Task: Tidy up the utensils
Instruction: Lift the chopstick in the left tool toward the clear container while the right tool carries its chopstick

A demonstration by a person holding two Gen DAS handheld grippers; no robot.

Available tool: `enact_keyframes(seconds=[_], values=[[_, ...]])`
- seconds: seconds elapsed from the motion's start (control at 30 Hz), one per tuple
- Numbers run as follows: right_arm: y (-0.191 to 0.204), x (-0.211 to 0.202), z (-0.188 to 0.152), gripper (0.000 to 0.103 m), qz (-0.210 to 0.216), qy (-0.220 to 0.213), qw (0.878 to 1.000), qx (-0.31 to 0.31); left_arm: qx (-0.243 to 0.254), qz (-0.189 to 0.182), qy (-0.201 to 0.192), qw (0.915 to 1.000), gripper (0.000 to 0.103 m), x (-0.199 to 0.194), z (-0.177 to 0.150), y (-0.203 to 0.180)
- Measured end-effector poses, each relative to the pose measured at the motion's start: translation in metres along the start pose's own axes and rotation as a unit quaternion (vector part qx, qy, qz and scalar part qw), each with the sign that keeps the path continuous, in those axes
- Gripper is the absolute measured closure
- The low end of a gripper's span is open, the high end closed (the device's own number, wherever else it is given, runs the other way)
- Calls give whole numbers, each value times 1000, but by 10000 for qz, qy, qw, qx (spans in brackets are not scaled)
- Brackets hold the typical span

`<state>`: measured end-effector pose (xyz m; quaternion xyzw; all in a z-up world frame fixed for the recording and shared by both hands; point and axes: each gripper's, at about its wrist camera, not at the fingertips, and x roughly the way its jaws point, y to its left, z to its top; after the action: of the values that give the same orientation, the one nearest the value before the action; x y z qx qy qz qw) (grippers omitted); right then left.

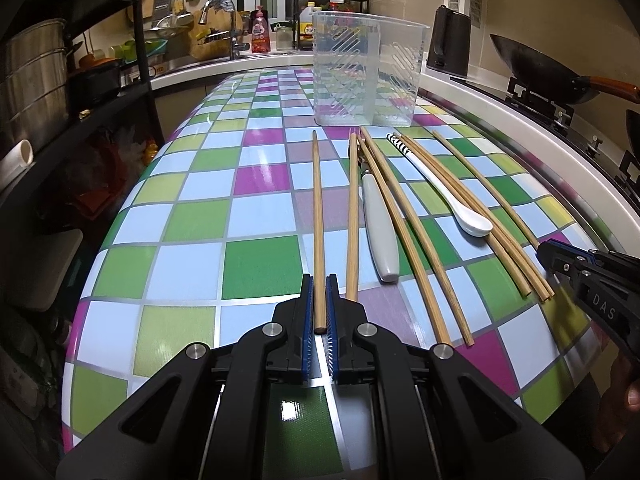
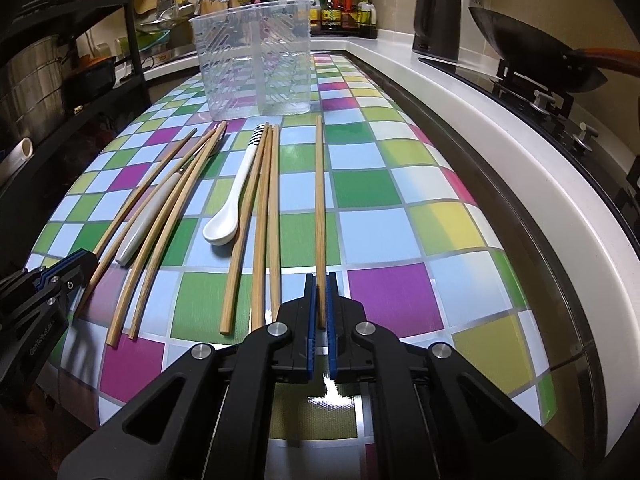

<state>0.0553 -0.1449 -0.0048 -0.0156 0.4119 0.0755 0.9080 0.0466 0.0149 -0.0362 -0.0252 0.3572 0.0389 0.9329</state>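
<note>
The left gripper (image 1: 320, 304) sits low over the checkered tabletop (image 1: 192, 208), its blue pads closed on the near end of a wooden chopstick (image 1: 318, 220) that runs straight ahead. Just right of it lie more chopsticks (image 1: 404, 232), a grey-handled utensil (image 1: 378, 224) and a white spoon (image 1: 448, 188). A clear plastic holder (image 1: 364, 68) stands beyond them. The right gripper (image 1: 560, 258) shows at the far right.
</note>
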Motion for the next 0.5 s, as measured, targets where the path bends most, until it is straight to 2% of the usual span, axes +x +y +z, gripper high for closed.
enact_keyframes(seconds=[0.5], values=[[-9, -47, 26, 98, -27, -373, 9992, -121, -228, -307, -117, 9992, 97, -3, 0, 7]])
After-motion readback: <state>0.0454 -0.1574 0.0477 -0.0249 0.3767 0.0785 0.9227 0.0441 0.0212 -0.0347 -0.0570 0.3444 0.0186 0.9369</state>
